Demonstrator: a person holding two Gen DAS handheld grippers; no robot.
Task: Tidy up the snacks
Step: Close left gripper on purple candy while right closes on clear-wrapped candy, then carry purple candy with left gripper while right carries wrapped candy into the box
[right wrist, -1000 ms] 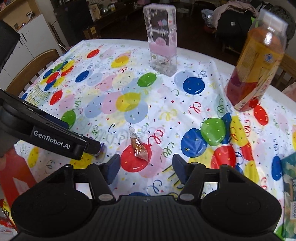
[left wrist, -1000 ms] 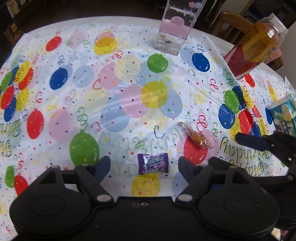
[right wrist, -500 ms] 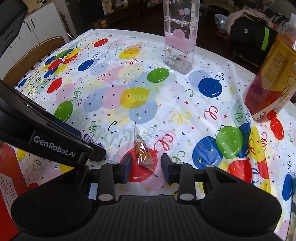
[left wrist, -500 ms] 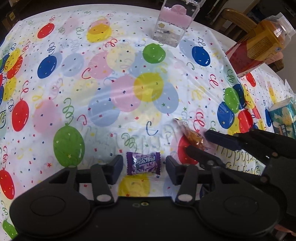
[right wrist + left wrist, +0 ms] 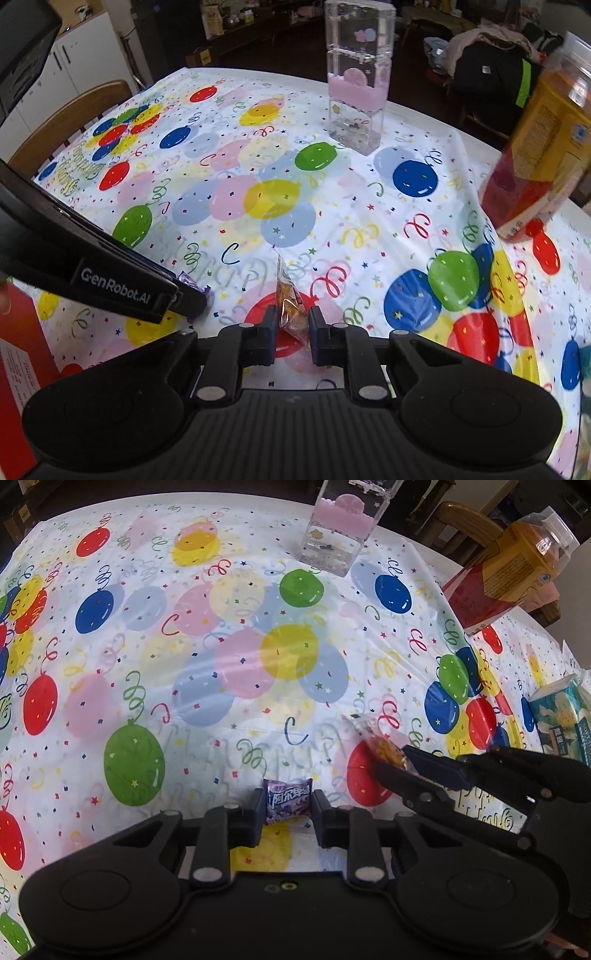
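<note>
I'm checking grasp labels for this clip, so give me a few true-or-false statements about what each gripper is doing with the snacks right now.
1. The left gripper has its fingers around the purple candy. True.
2. The right gripper is closing on a green candy. False: it brackets an orange snack in a clear wrapper.
3. Both snacks are already inside the clear container. False: both sit on the balloon tablecloth, near the grippers.
4. The clear container stands upright on the far side of the table. True.

Counter [image 5: 229, 173] centre and left of frame: wide open room; clear pink box [image 5: 356, 96] blocks upper centre, orange jar [image 5: 543, 147] upper right, left tongs [image 5: 192, 299] crowd lower left
</note>
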